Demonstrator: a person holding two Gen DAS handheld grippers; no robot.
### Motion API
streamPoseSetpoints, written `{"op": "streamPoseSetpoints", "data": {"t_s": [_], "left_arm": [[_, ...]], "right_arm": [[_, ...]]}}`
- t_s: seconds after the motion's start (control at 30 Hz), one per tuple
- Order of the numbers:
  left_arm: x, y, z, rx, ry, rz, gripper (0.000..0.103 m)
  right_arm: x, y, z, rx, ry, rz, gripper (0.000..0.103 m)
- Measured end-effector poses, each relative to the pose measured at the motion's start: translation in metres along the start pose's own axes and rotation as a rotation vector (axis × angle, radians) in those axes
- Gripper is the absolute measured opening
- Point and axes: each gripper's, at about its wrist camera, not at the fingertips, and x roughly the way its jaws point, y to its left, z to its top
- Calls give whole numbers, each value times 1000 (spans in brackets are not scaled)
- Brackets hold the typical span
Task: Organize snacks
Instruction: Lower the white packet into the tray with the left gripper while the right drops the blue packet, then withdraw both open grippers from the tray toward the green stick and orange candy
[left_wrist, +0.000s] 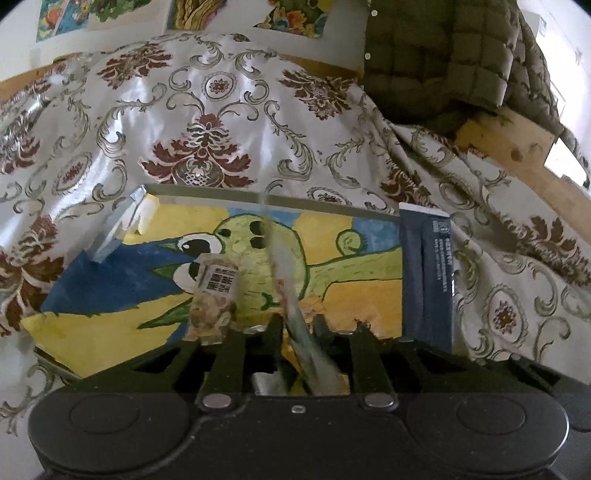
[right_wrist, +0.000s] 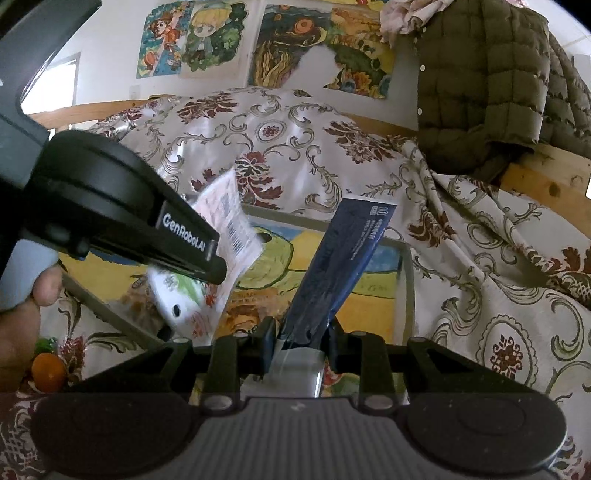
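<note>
Left view: the left gripper (left_wrist: 295, 325) is clamping a white packet (left_wrist: 291, 291) edge-on, its length pointing away over the tray (left_wrist: 207, 192). Right view: the right gripper (right_wrist: 301, 328) is pinching a dark blue packet (right_wrist: 343, 258), which is leaning up and rightward above the tray (right_wrist: 408, 280).

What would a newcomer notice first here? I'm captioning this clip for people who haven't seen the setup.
The cartoon painting in the tray, yellow and blue with a big-eyed green figure, catches the eye first, lying on the floral cloth. Next, each claw is shut on a snack above it: the right claw on a dark blue packet, the left claw on a pale packet.
</note>
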Motion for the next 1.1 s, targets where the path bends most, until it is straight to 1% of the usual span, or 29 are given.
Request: {"op": "streamPoseSetpoints", "data": {"t_s": [0.1,0.2,0.27,0.3,0.33,0.4,0.47,0.5,0.6,0.67,0.8,0.87,0.9,0.97,1.1], "left_arm": [[-1,2,0,1,13,23,23],[-4,6,0,-6,16,31,31],[-7,9,0,-15,16,38,36],[-9,11,0,-18,15,40,37],[-10,12,0,-21,11,40,39],[-14,14,0,-23,3,44,45],[-19,14,1,-23,-8,53,54],[-22,15,1,-23,-13,58,56],[-33,16,2,-21,-42,74,62],[-41,17,3,-23,-64,79,68],[-63,19,4,-30,-120,90,76],[-75,20,4,-24,-148,92,83],[-82,19,4,-21,-169,102,85],[-95,18,1,-14,-214,126,94],[-125,17,-11,-5,-310,159,100]], "right_arm": [[1,-1,-1,0,4,-4,33],[2,-2,-1,3,8,-11,34],[1,-2,-1,4,6,-16,41],[0,-3,-1,5,1,-18,42],[-1,-4,0,6,-1,-21,46],[-3,-5,2,12,-10,-22,48],[-6,-8,3,20,-20,-29,51],[-8,-9,4,25,-24,-32,52],[-18,-13,8,51,-48,-49,60],[-27,-15,12,74,-71,-70,69],[-47,-20,18,127,-123,-83,77],[-60,-23,21,143,-155,-82,83],[-66,-24,22,151,-172,-80,85],[-81,-24,22,163,-203,-78,92],[-106,-22,23,167,-254,-91,99]]}}
